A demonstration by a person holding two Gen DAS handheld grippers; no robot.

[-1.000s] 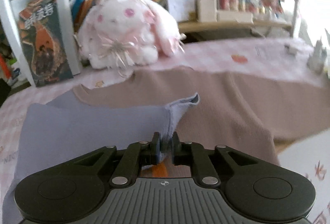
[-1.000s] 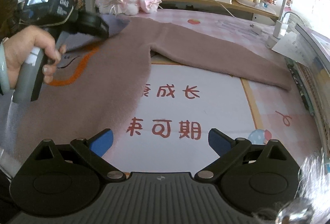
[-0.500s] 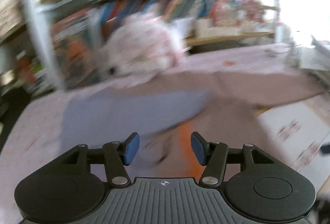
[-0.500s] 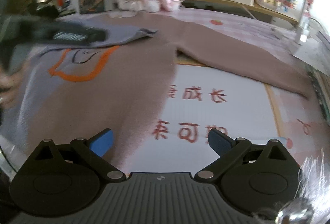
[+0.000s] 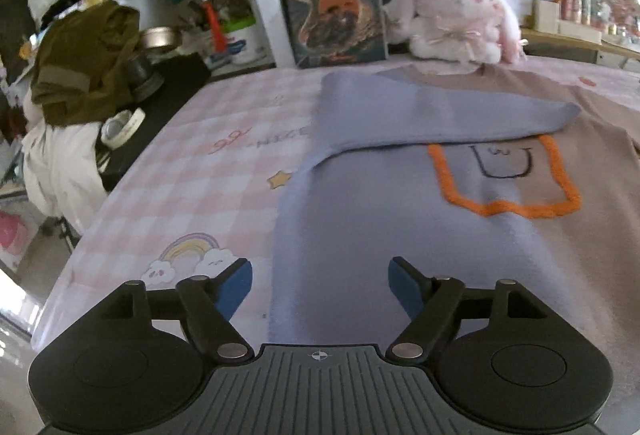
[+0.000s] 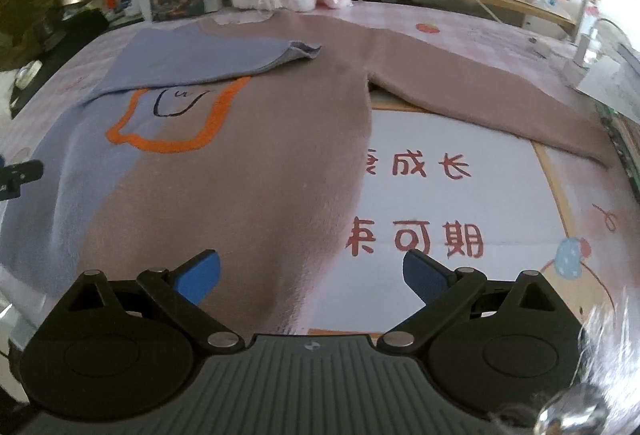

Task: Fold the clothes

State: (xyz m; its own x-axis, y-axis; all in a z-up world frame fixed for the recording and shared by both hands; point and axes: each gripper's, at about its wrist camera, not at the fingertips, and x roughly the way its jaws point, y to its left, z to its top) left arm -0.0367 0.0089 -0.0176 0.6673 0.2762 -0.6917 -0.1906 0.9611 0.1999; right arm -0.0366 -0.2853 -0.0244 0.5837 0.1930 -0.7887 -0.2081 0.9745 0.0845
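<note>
The soft lilac-and-brown knitted sweater [image 6: 248, 155] lies flat on the pink checked surface [image 5: 192, 171], lilac sleeve [image 5: 420, 115] folded across its chest, brown sleeve [image 6: 480, 91] outstretched. It looks light and limp; the brown cuff seems a good hold. Left tool [image 5: 320, 287] and right tool [image 6: 312, 271] both gape wide, holding nothing.

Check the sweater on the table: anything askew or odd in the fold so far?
The lavender sleeve lies folded across the sweater chest at a slant, covering the top of the orange outline. The brown sleeve is unfolded, stretched over the printed mat. Both grippers are open, holding nothing.
</note>
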